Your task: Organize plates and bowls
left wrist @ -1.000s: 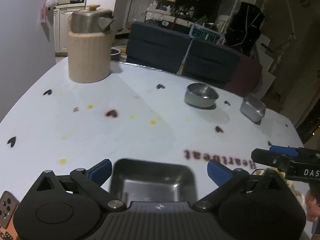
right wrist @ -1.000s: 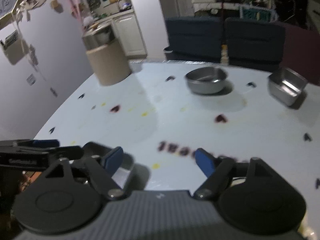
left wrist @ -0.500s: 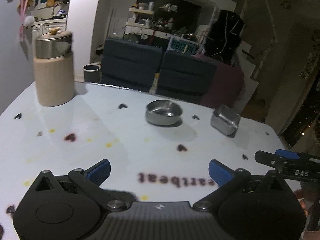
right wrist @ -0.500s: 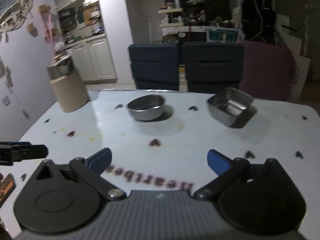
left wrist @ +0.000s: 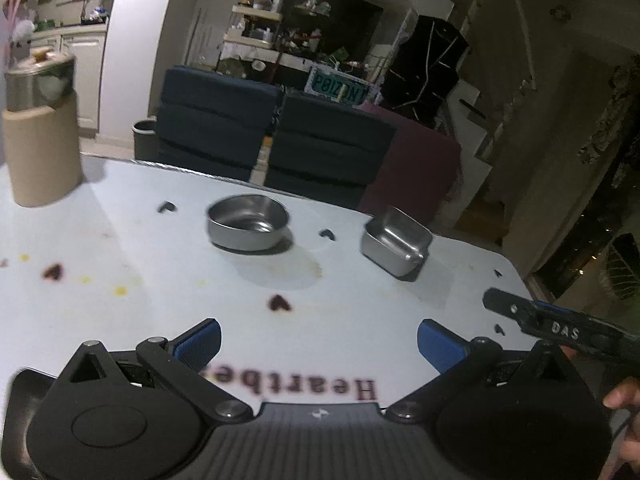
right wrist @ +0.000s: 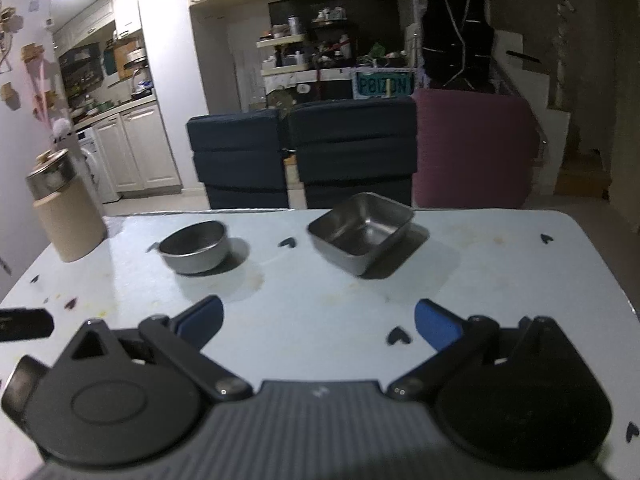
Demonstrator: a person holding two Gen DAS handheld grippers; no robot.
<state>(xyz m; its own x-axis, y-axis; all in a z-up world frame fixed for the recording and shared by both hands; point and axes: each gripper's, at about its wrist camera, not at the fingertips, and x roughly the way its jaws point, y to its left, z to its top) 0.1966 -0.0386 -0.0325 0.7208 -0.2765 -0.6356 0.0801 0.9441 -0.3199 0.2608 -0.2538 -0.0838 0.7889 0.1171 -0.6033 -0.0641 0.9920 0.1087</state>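
My left tongs (left wrist: 318,342) hang with their blue pads spread wide and nothing between them, and my right tongs (right wrist: 318,322) are just the same: parted, empty, above the white table (right wrist: 500,280). Ahead of the left pair, slightly to its left, sits the round steel bowl (left wrist: 248,222); the square steel bowl (left wrist: 396,244) stands further right, well apart from the round one. From the right pair, the square bowl (right wrist: 362,232) lies almost straight ahead and the round bowl (right wrist: 194,246) off to the left. Both dishes stand separate and untouched, so I judge the sorting of these two not yet done: neither is stacked or gathered, and I see no plates here at all. A beige canister (right wrist: 66,214) with a metal top stands far left.

Writing: upside down under my left pair the tablecloth reads "Heartbe", the rest hidden. The right tool's arm shows "DAS". A teal plate behind the chairs reads like "P0IZON".
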